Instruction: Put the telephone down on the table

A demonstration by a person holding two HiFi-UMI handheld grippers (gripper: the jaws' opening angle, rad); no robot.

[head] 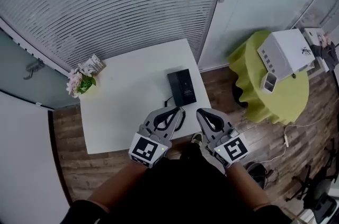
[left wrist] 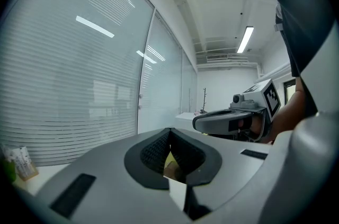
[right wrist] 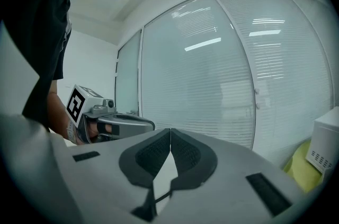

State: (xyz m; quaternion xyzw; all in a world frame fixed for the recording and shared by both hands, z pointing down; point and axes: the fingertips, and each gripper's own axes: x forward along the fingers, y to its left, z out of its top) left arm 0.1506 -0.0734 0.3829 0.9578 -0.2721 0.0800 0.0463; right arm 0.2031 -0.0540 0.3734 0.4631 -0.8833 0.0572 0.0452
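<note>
A black telephone [head: 181, 86] lies flat on the white table [head: 127, 106], near its right edge, and a dark cord runs from it toward the front edge. My left gripper [head: 178, 110] hovers over the table's front right corner, just short of the telephone. Its jaws are shut with nothing between them, as the left gripper view [left wrist: 169, 132] also shows. My right gripper [head: 202, 112] is beside it, just off the table's right edge, shut and empty [right wrist: 170, 132]. Each gripper shows in the other's view: the right gripper [left wrist: 228, 120] and the left gripper [right wrist: 119, 123].
A small pot of pink flowers [head: 79, 81] and a packet [head: 95, 63] stand at the table's far left corner. To the right is a round table with a yellow-green cloth [head: 283, 98], bearing a white box-shaped device [head: 285, 52]. Blinds and glass walls lie beyond, and the floor is wood.
</note>
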